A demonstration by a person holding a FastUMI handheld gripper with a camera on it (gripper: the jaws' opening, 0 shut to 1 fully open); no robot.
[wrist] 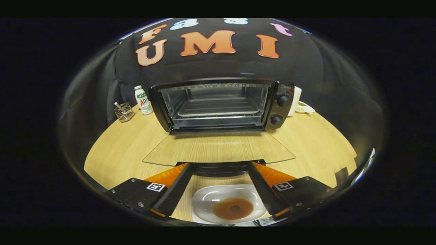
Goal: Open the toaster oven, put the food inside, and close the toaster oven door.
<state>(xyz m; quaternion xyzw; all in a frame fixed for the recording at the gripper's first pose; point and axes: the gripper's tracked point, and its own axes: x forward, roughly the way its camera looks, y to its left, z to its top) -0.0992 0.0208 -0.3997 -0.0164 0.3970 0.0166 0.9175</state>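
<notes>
Gripper point(220, 165) is spread wide, fingers gripping nothing, tips at the handle point(220, 169) on the front edge of the toaster oven door point(218, 147); contact can't be confirmed. Below and between the fingers: white dish point(204, 200) with a round brown piece of food point(233, 208) on the wooden table point(313, 139). Glass door is folded fully down, flat. Beyond it, toaster oven point(221, 103) is open, wire rack point(218, 108) inside, two knobs point(283, 100) on its right panel. Left of the oven: small bottle point(143, 99), then wire basket point(124, 112). White objects sit behind the oven's right side, unclear what.
</notes>
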